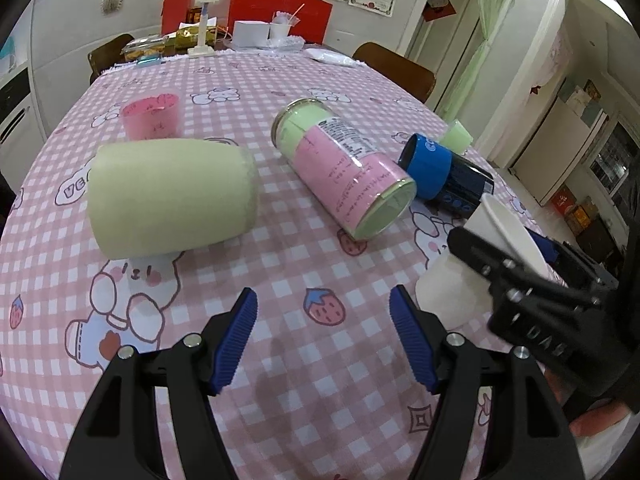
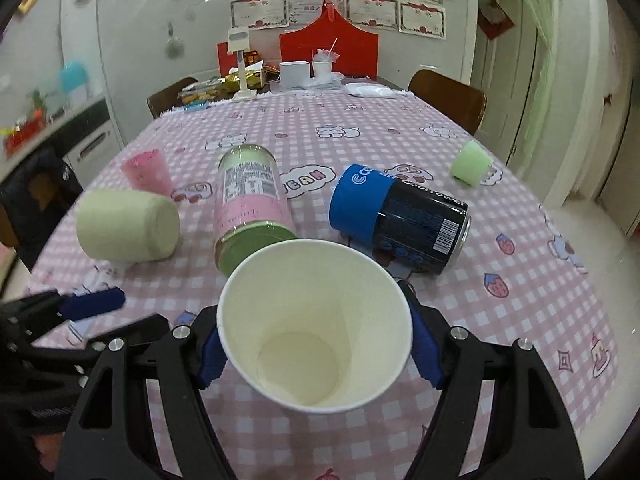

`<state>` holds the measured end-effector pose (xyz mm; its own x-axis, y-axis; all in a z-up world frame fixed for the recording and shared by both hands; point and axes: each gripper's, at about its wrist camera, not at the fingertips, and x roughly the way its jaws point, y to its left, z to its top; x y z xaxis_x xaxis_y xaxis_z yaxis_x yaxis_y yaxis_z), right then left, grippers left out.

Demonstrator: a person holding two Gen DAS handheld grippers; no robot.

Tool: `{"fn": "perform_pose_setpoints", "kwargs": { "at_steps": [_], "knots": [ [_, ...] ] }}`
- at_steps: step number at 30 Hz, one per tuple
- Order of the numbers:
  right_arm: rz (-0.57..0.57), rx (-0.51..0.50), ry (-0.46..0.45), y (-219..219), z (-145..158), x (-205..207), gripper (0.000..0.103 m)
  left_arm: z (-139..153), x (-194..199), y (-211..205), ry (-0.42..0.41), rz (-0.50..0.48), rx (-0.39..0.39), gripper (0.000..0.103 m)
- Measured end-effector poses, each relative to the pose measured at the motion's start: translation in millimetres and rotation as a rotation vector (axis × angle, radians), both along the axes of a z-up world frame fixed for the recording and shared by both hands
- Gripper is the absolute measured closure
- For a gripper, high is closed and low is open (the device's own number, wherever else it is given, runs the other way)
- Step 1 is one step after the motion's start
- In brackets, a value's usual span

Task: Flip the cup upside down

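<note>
A white paper cup (image 2: 316,328) is held between my right gripper's (image 2: 316,344) blue pads, its open mouth facing the camera, tilted above the table. In the left wrist view the same cup (image 1: 480,264) shows at the right with the right gripper's black fingers (image 1: 520,280) around it. My left gripper (image 1: 323,336) is open and empty, low over the pink checked tablecloth (image 1: 320,272), to the left of the cup. It also shows in the right wrist view (image 2: 94,304) at the left edge.
Lying on the table are a pale green cup (image 1: 168,196), a pink and green can (image 1: 344,168) and a blue and black can (image 1: 444,174). A pink cup (image 1: 150,116) stands behind. A small green cup (image 2: 470,168) lies far right. Clutter and chairs (image 1: 392,66) are at the far edge.
</note>
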<state>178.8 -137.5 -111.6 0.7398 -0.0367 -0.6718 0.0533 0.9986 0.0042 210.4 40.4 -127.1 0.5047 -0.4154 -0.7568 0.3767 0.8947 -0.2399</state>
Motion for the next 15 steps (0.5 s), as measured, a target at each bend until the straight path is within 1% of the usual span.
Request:
{"fn": "perform_pose_setpoints", "kwargs": {
  "at_steps": [4,6,9,15],
  "knots": [
    [0.044,-0.038,0.009,12,-4,6,0.032,-3,3,4,0.010,0.019,0.002,0.035],
    [0.054,-0.041,0.020,12,-5,5,0.031,-4,5,6,0.015,0.028,0.004,0.035],
    [0.054,-0.032,0.023,13,-5,4,0.027,-4,4,8,0.014,0.035,0.001,0.035],
    [0.056,0.017,0.030,10,-2,-6,0.024,0,1,9,0.000,0.036,0.013,0.035]
  ]
}}
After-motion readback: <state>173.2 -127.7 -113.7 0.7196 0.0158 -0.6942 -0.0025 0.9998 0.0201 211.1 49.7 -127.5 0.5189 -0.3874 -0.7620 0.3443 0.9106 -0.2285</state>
